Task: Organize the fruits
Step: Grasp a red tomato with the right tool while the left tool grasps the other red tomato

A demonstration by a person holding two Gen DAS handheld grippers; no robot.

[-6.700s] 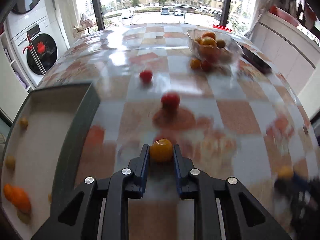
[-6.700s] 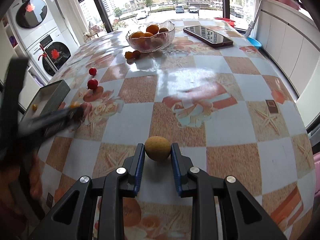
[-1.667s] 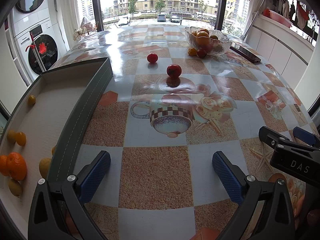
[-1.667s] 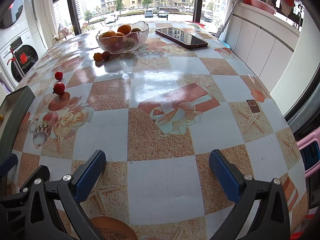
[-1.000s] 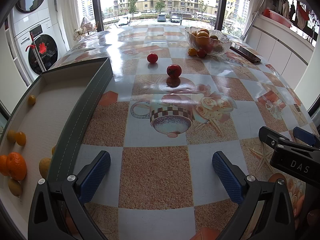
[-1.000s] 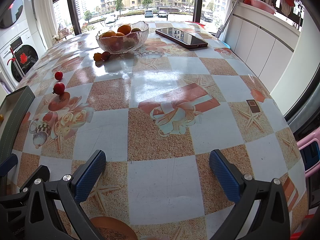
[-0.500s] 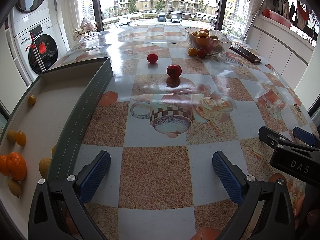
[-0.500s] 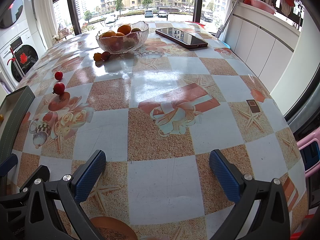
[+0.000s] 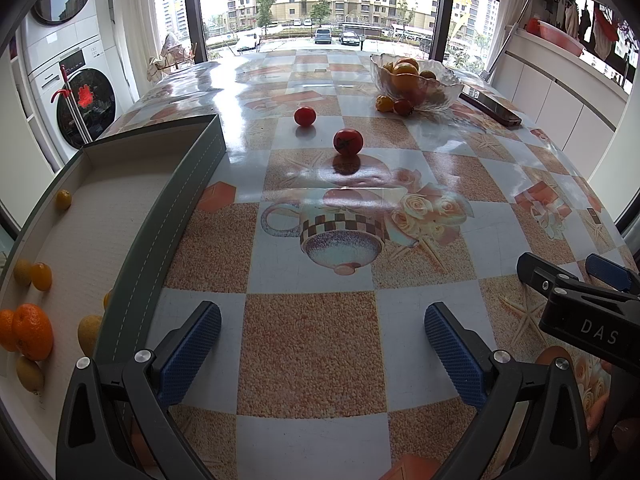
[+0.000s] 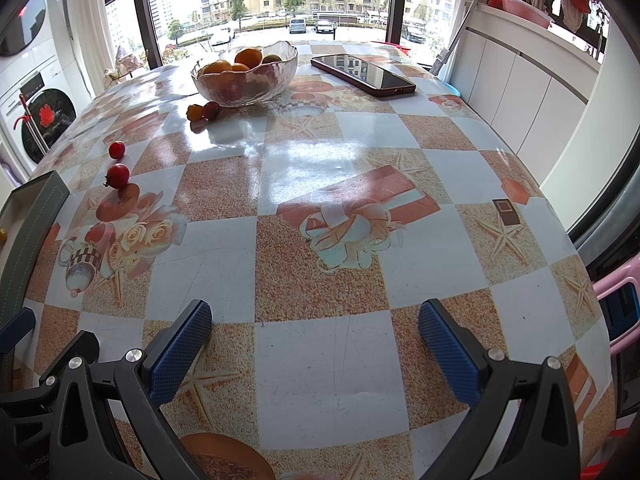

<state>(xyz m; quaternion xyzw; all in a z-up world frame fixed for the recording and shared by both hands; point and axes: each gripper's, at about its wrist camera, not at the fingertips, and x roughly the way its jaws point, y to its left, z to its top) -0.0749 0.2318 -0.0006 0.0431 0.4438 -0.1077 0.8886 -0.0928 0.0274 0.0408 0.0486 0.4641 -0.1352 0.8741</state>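
Note:
My left gripper [image 9: 322, 344] is open and empty above the near part of the patterned table. Beside it on the left lies a grey tray [image 9: 176, 208] holding an orange [image 9: 32, 330] and several small yellow fruits. Two red tomatoes [image 9: 348, 141] [image 9: 305, 115] sit on the table further out. A glass bowl [image 9: 416, 80] of oranges stands at the far right, with a small orange fruit [image 9: 385, 103] and a red one beside it. My right gripper [image 10: 316, 340] is open and empty too, low over the table's near edge. It also shows at the left wrist view's right side.
A dark phone [image 10: 362, 74] lies right of the glass bowl [image 10: 244, 76]. White cabinets [image 10: 520, 92] run along the right wall. A washing machine [image 9: 76, 100] stands to the left. A pink object [image 10: 620, 304] sits off the table's right edge.
Over the last second nothing has moved. About 6.7 s ago each gripper was shut on a small yellow-orange fruit; both are now open and empty.

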